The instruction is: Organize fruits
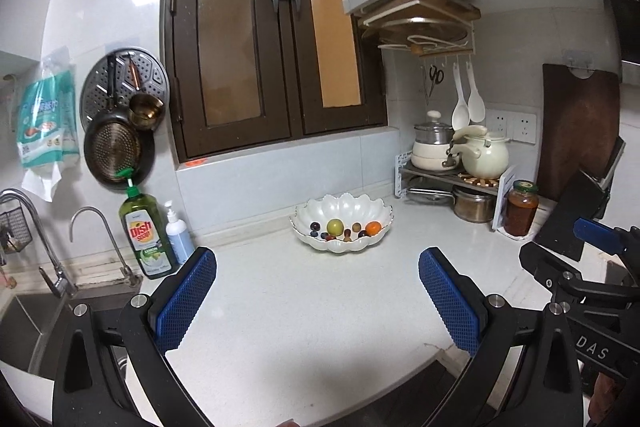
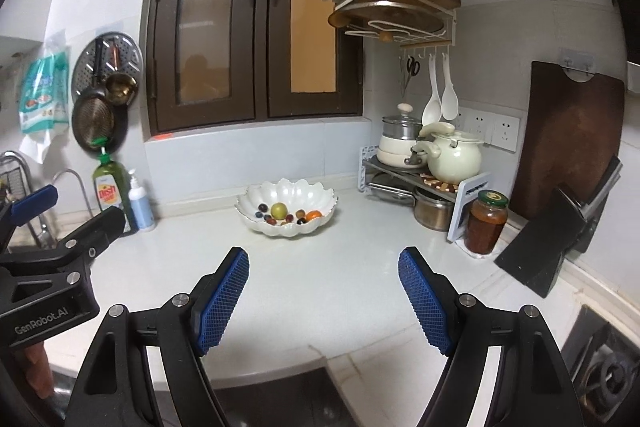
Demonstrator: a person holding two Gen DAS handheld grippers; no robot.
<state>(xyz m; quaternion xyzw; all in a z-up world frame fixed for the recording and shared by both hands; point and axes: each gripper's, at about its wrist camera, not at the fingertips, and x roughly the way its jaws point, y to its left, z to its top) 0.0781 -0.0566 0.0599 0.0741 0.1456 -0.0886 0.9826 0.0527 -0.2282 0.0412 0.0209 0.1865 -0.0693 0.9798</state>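
Observation:
A white scalloped bowl (image 1: 372, 207) (image 2: 316, 195) stands at the back of the white counter below the window. It holds a green-yellow fruit (image 1: 335, 226) (image 2: 279, 210), a small orange one (image 1: 373, 228) (image 2: 315, 214), and several dark and brown small fruits. My left gripper (image 1: 318, 261) is open with nothing between its blue pads (image 1: 184, 303), well short of the bowl. My right gripper (image 2: 323, 259) is open too, its blue pads (image 2: 426, 301) empty, and it also hangs back from the bowl. Each gripper shows at the edge of the other's view.
A sink (image 1: 24, 331) with taps lies at the left, with a dish soap bottle (image 1: 146, 233) and a pump bottle (image 1: 179, 233) beside it. At the right stand a rack of pots (image 2: 424, 167), a jar of red sauce (image 2: 486, 223), a knife block (image 2: 560, 235) and a cutting board (image 2: 568, 139).

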